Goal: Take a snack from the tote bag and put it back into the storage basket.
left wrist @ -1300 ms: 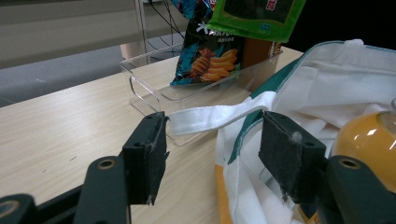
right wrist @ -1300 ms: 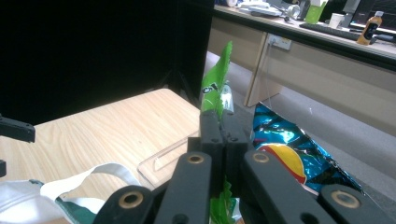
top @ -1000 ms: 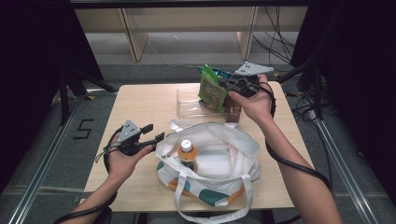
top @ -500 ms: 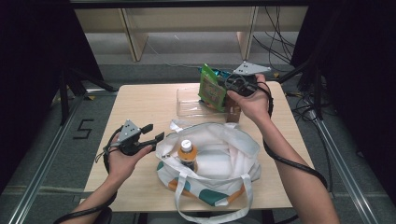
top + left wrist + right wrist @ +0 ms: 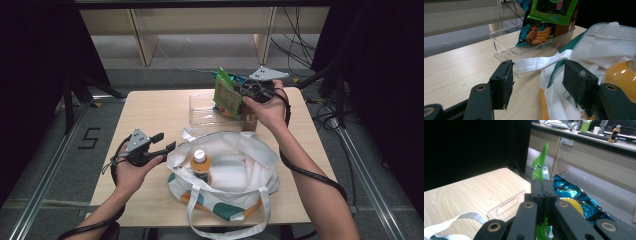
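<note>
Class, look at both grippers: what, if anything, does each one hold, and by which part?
The right gripper is shut on the green snack packet, pinching its flat edge above the clear tray. The left gripper holds nothing; its jaws stand open beside the bag's white strap.

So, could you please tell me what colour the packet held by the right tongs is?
Bright green packet, seen best in the high view.

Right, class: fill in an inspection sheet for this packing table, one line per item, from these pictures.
Surface: wooden table, bare at the left.
Job's things: green snack bag held above the clear tray; white tote bag open, orange-capped bottle inside.
Clutter: blue snack bag standing in the tray.
Grippers: right gripper shut on the green bag; left gripper open by the tote handle.
Cables: black cable along the right forearm.
Surroundings: shelving behind, dark curtains.
</note>
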`<action>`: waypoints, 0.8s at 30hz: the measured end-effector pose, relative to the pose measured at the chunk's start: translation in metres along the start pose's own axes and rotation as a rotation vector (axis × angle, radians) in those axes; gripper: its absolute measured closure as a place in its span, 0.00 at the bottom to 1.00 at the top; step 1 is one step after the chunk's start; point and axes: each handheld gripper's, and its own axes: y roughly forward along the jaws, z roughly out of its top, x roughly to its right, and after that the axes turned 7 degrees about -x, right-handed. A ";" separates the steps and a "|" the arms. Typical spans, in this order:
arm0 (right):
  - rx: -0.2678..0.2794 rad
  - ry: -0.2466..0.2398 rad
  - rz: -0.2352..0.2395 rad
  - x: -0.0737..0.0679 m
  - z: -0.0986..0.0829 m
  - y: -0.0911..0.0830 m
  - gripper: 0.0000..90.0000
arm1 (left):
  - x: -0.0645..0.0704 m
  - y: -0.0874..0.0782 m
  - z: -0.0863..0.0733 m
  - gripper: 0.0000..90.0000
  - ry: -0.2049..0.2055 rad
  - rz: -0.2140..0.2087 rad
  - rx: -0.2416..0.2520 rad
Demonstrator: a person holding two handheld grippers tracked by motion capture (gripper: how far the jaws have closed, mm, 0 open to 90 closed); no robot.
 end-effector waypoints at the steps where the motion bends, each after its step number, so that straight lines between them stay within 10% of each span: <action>1: 0.003 0.007 0.004 0.000 0.000 0.001 1.00 | 0.000 0.000 0.000 0.45 0.000 0.002 -0.002; 24: 0.008 -0.001 -0.014 0.000 -0.001 0.013 1.00 | 0.000 -0.001 0.000 0.45 0.002 0.008 -0.007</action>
